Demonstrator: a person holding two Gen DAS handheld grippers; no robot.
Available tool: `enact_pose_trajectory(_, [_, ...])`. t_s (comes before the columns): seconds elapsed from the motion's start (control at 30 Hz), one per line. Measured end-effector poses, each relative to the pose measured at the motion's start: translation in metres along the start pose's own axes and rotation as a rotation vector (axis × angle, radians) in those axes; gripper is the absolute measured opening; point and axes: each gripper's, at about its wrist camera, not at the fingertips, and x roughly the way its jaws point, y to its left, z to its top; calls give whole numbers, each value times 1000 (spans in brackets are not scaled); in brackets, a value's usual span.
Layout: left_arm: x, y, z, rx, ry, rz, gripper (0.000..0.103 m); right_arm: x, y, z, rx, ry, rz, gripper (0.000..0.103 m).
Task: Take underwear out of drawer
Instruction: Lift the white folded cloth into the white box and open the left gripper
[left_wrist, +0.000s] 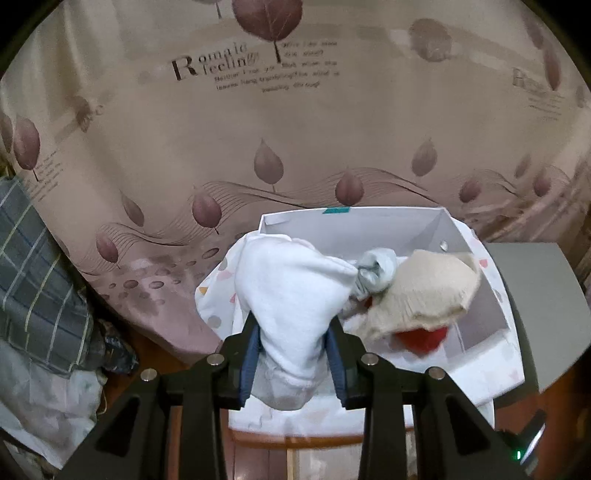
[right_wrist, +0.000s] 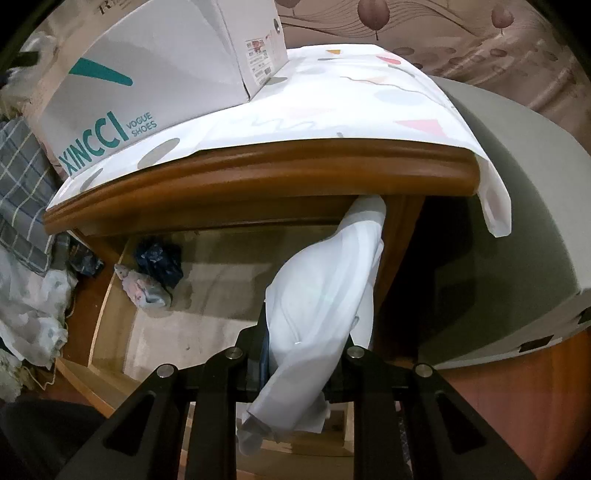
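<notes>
- Left wrist view: left gripper (left_wrist: 293, 354) clenched on a white garment (left_wrist: 291, 295), blue fingers (left_wrist: 248, 363) pressing its lower fold from both sides. Bulk of the cloth bulging up and ahead of the fingers, over the near left corner of the open shoe box (left_wrist: 369, 225). Beyond the fingers to the right, a beige garment (left_wrist: 421, 291), a grey-white roll (left_wrist: 375, 273) and something red (left_wrist: 421, 338), already in the box.
- Risk here, as a judgement: grip only on a fold, so could slip loose if swung; cloth draped on the box rim could drag the light box along the surface.
- Right wrist view: right gripper (right_wrist: 295, 362) shut tight on a thin white piece of underwear (right_wrist: 325, 295), trailing ahead of the fingers and up under the wooden edge (right_wrist: 258, 173).
- Risk: far end tucked out of sight there; hard pull could snag or tear.
- Left of the fingers, in the open drawer (right_wrist: 207, 266), a dark blue bundle (right_wrist: 159, 258) and a pale floral one (right_wrist: 144, 288).
</notes>
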Motion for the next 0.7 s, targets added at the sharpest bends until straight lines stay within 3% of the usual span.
enact_pose_trajectory(0.33, [86, 0, 14, -33, 114, 0, 34, 1, -3, 1, 26, 13, 17, 19])
enact_pose_trajectory(0.7, [112, 5, 3, -67, 111, 16, 39, 2, -2, 1, 18, 21, 17, 19])
